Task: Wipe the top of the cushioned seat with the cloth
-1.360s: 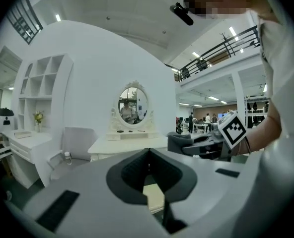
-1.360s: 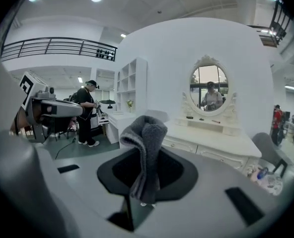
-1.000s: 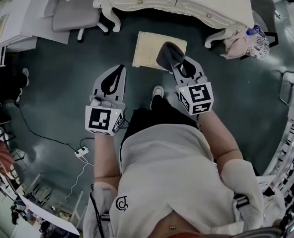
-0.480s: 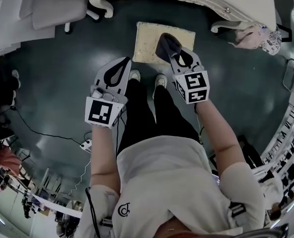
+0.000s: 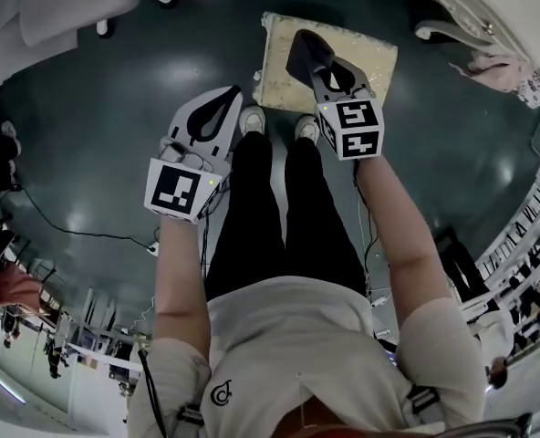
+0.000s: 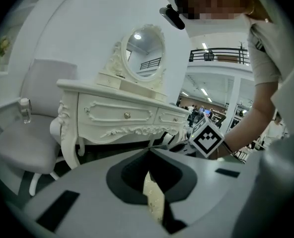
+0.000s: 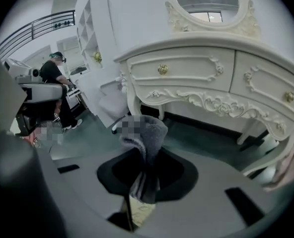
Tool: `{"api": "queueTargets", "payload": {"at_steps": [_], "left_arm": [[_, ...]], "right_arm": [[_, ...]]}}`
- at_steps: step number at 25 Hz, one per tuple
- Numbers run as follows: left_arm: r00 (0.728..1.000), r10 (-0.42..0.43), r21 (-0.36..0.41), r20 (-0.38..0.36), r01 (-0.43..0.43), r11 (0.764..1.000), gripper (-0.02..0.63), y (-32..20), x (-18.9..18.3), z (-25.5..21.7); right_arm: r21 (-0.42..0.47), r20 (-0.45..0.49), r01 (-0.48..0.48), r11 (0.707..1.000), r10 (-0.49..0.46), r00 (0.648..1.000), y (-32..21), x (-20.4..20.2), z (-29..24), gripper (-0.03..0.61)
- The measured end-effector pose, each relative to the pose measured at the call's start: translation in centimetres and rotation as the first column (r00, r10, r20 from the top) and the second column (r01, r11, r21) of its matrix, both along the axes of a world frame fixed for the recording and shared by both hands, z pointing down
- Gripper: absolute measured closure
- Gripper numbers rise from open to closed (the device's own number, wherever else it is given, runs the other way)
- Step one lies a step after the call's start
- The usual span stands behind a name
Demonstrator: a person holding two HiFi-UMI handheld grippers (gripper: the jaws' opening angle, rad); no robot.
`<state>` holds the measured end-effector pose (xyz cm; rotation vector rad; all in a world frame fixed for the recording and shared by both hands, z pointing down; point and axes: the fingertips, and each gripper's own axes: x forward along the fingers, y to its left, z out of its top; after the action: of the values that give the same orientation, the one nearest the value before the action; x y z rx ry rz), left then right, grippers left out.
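The cushioned seat [image 5: 361, 55] is a cream square pad low on the dark floor, just ahead of the person's feet. A dark grey cloth [image 5: 304, 51] sticks out of my right gripper [image 5: 318, 65], which is shut on it and hovers over the seat's near left part. In the right gripper view the cloth [image 7: 148, 133] stands folded between the jaws, with a strip of seat [image 7: 139, 209] below. My left gripper [image 5: 233, 92] is shut and holds nothing, left of the seat's near corner. Through its jaws in the left gripper view a sliver of seat [image 6: 154, 202] shows.
A white carved dressing table [image 7: 211, 68] with an oval mirror [image 6: 144, 51] stands just beyond the seat. A grey chair [image 6: 23, 143] is to its left. A pink cloth [image 5: 512, 71] lies on the floor at the right. A cable [image 5: 88, 234] runs across the floor at the left.
The person has stepped up to the seat with both feet. The right gripper with the cloth has come further over the seat's top. The left gripper has come forward beside it.
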<state>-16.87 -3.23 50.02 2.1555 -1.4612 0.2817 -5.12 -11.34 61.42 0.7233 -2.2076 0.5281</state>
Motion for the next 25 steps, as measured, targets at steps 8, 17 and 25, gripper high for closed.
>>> {"api": "queueTargets", "payload": {"at_steps": [8,17,25], "left_arm": [[0.999,-0.001,0.033,-0.046,0.003,0.999,0.601,-1.3,-0.9,5.5],[0.997,-0.012,0.041,-0.082,0.015,0.999,0.601,-1.3,-0.8,7.1],[0.998,0.012,0.021,-0.068,-0.011,1.0,0.601,-0.6,1.6,8.1]], "right_arm": [[-0.068,-0.023,0.021,0.997,-0.023,0.999,-0.3,-4.4,8.4,0.502],[-0.064,-0.077,0.031,0.997,-0.036,0.996,-1.5,-4.8,13.2,0.497],[-0.056,-0.079,0.029,0.998,-0.033,0.996,-1.9,-3.4,13.2,0.495]]}}
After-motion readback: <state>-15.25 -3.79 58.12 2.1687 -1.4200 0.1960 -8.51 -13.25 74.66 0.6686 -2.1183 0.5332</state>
